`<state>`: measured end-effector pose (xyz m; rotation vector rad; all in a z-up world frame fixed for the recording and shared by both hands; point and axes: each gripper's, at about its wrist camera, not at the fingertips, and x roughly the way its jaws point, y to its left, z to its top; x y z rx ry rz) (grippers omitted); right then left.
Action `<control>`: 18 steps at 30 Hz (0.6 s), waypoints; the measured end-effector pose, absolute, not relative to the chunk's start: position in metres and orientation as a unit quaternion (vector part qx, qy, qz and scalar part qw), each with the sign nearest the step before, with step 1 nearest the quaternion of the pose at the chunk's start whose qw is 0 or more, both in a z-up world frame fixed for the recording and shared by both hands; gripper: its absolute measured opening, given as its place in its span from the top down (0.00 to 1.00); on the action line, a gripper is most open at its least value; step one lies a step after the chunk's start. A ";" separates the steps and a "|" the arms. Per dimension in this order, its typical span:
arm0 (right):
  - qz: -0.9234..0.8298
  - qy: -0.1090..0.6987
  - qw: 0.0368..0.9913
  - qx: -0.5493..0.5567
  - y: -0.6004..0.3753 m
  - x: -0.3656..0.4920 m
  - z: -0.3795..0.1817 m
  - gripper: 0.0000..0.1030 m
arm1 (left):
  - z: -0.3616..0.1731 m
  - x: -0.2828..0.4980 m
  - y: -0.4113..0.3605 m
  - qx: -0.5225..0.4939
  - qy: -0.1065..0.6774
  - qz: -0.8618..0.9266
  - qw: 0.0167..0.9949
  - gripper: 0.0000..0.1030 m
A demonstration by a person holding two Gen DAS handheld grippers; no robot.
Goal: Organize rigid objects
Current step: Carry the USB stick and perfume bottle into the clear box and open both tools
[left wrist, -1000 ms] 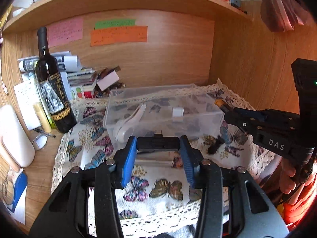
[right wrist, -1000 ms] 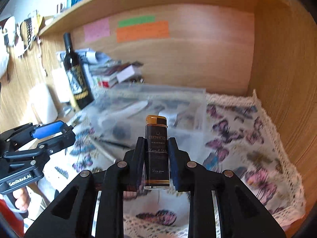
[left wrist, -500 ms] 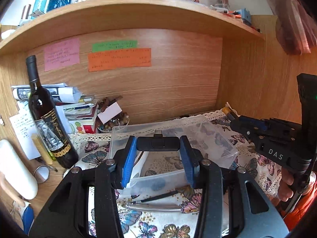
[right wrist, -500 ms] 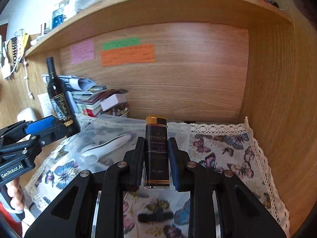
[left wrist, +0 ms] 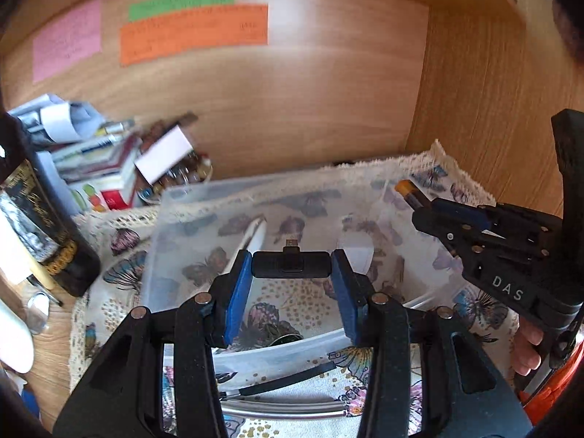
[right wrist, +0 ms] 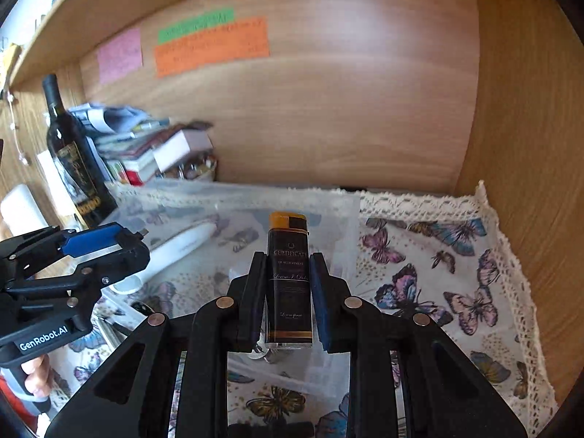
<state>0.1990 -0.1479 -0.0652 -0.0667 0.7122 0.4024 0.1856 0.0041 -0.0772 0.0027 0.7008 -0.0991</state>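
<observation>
Left gripper (left wrist: 292,273): its blue pads are pinching a small black dongle (left wrist: 291,264) crosswise, plug pointing away, above the clear box (left wrist: 189,197).
Right gripper (right wrist: 286,284): it is clamping a dark lighter (right wrist: 289,281) upright, orange cap on top, also over the box.
Box: it is sitting on the butterfly cloth (right wrist: 438,273), near the back edge of the desk (left wrist: 47,332); a white pen-like thing (right wrist: 182,246) is lying inside.
Bottle (right wrist: 73,160): it is standing at the left edge of the cloth.

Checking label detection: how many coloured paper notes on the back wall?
3: pink note leftmost, green note above the orange note beside it. None look hidden.
</observation>
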 end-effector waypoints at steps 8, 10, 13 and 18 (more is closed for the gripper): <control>0.198 0.358 0.912 -0.034 -0.145 0.202 -0.072 0.79 | -0.093 0.199 0.011 -0.019 0.371 -0.048 0.927 0.58; 0.199 0.358 0.912 -0.031 -0.146 0.202 -0.072 0.75 | -0.093 0.197 0.012 -0.020 0.373 -0.047 0.927 0.57; 0.199 0.351 0.915 -0.027 -0.148 0.199 -0.067 0.63 | -0.089 0.193 0.013 -0.024 0.370 -0.047 0.928 0.49; 0.199 0.329 0.923 -0.030 -0.150 0.187 -0.054 0.54 | -0.075 0.179 0.012 -0.016 0.347 -0.042 0.937 0.31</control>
